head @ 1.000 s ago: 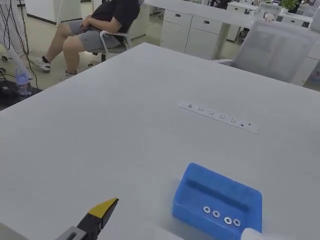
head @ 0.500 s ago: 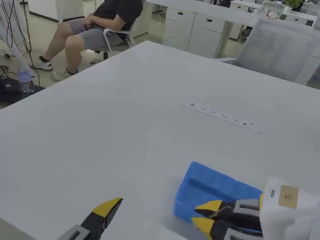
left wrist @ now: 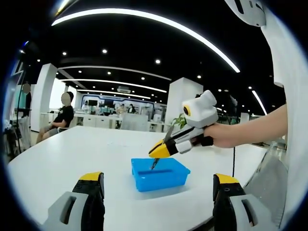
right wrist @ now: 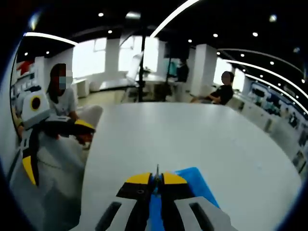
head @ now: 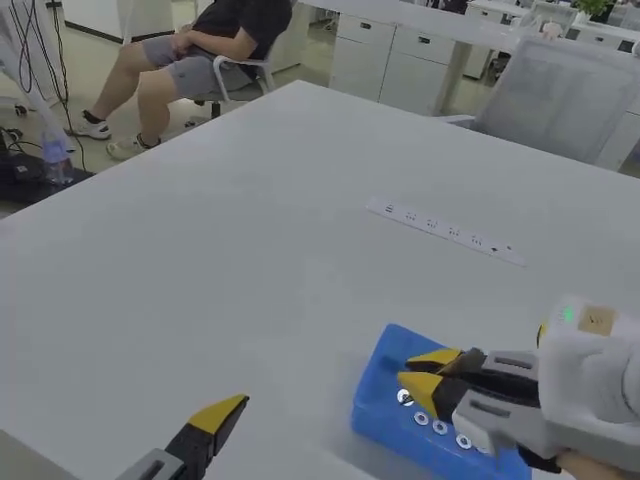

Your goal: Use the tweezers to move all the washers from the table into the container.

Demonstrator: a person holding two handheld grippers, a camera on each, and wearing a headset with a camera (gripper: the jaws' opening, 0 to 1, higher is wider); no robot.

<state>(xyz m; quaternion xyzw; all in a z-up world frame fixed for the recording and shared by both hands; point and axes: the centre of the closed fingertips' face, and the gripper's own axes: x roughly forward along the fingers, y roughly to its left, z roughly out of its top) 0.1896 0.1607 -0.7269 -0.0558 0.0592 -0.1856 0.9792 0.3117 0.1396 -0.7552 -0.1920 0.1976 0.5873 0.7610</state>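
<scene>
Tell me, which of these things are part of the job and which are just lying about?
Part of the job:
tweezers, clamped in the right gripper
washers, lying in the blue container
left gripper, jaws open

Just lying about:
power strip on the table
water bottle on the floor
seated person beyond the table

Left hand-held gripper (left wrist: pixel 158 178): both yellow-tipped jaws rise from the bottom, set wide apart and holding nothing. Blue container (left wrist: pixel 175 179): rests flat on the white surface (left wrist: pixel 96 154), ahead of the jaws and between them. Right hand-held gripper (left wrist: pixel 156 151): enters from the right, held by a hand (left wrist: pixel 224 136), jaws closed on the tweezers (left wrist: pixel 155 162). The tweezer tip points down into the container. Seated person (left wrist: pixel 60 120): beyond the surface's far left edge.
</scene>
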